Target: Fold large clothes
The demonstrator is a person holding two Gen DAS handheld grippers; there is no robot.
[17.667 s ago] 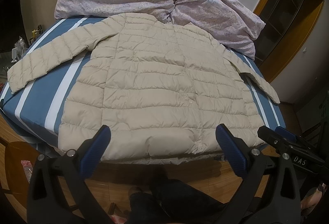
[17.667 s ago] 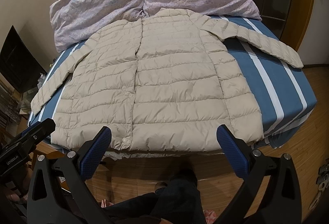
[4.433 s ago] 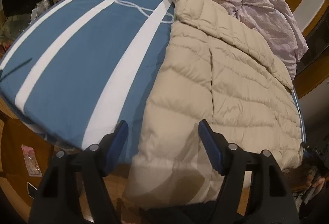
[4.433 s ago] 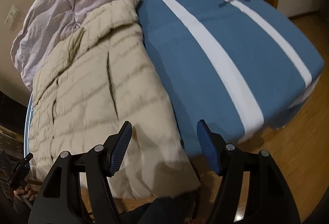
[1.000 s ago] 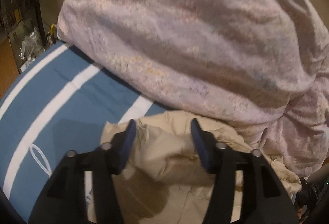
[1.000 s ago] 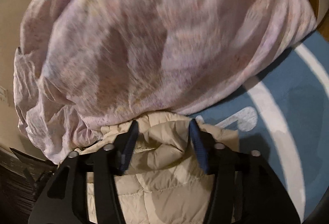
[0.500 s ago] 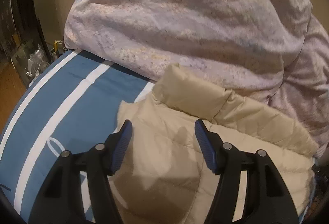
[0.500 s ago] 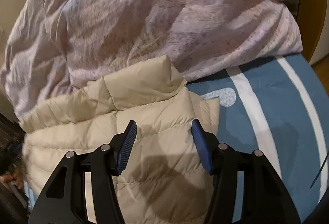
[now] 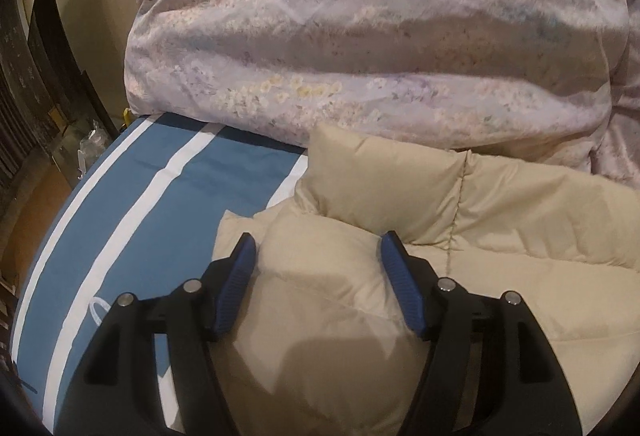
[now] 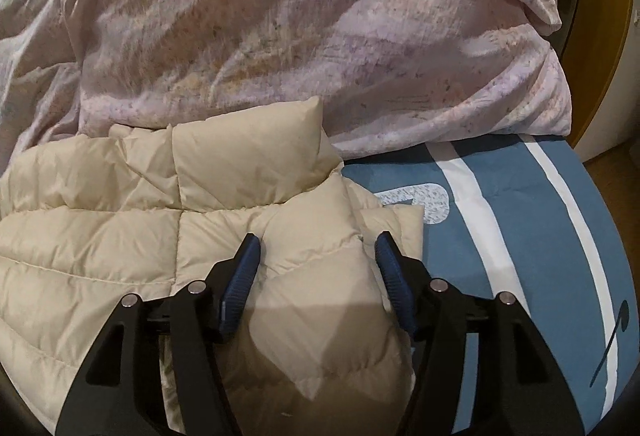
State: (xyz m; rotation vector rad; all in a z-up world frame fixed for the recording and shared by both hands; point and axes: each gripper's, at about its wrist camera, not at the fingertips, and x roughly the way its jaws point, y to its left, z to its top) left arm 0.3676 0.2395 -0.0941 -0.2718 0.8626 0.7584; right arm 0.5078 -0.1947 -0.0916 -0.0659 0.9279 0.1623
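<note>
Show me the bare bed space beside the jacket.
Bare striped sheet lies left of the beige puffer jacket, below the lilac duvet; another patch lies to its right. The head end is crowded by duvet and collar.

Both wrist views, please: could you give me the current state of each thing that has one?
Puffer jacket: sleeves folded in, lying flat on the bed, collar standing up against the duvet.
Left gripper: jaws open, straddling a bulge at the jacket's shoulder.
Right gripper: jaws open, straddling the other shoulder.
Duvet: bunched up at the head of the bed.
Bed sheet: spread flat.
</note>
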